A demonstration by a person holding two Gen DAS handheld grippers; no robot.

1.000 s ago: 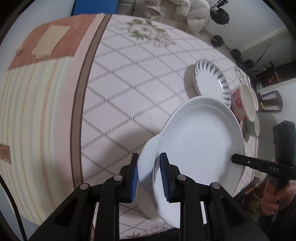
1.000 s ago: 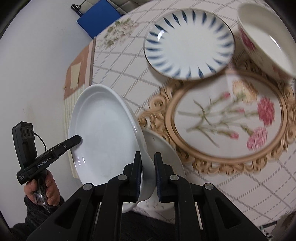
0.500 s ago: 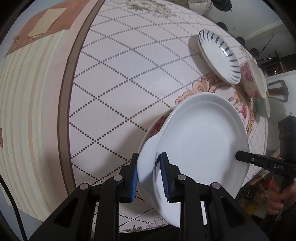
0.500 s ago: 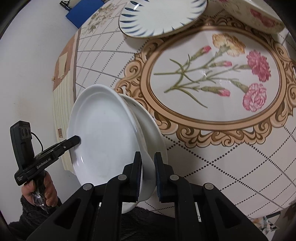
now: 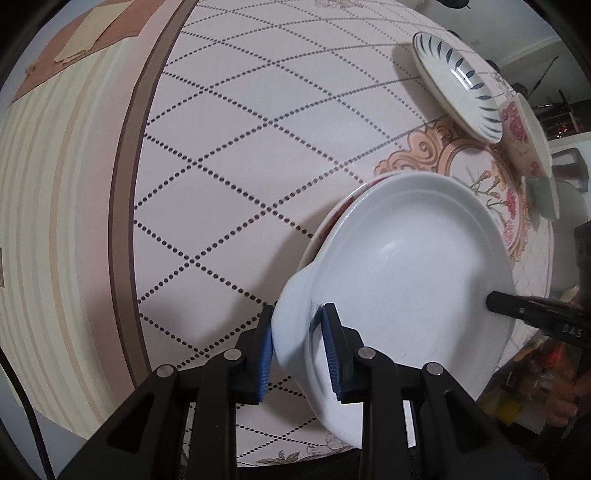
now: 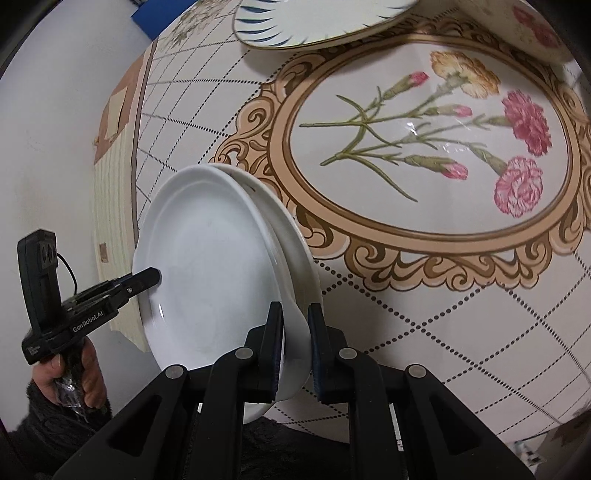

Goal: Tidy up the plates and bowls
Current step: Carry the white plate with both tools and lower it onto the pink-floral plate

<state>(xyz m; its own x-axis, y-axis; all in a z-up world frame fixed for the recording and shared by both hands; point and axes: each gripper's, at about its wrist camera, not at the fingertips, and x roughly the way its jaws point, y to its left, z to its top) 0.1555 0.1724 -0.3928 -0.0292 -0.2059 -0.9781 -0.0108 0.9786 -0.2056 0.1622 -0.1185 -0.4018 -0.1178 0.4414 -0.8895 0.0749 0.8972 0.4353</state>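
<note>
A white plate with small ear handles is held at both sides. It lies on a second plate with a reddish rim pattern, near the table's front edge. My left gripper has one ear between its blue pads; its jaws are opening, and the ear is still touching the pads. Its tip also shows in the right wrist view. My right gripper is shut on the opposite ear, its tip resting on the rim. The lower plate is mostly hidden.
A blue-striped plate and a rose-patterned bowl sit farther back, with a pale green bowl beside them. A flower medallion is printed on the cloth. The table's brown edge curves along the left.
Both grippers have come down toward the table with the white plate, which now rests on the lower plate. The gap between the left gripper's pads has widened slightly.
</note>
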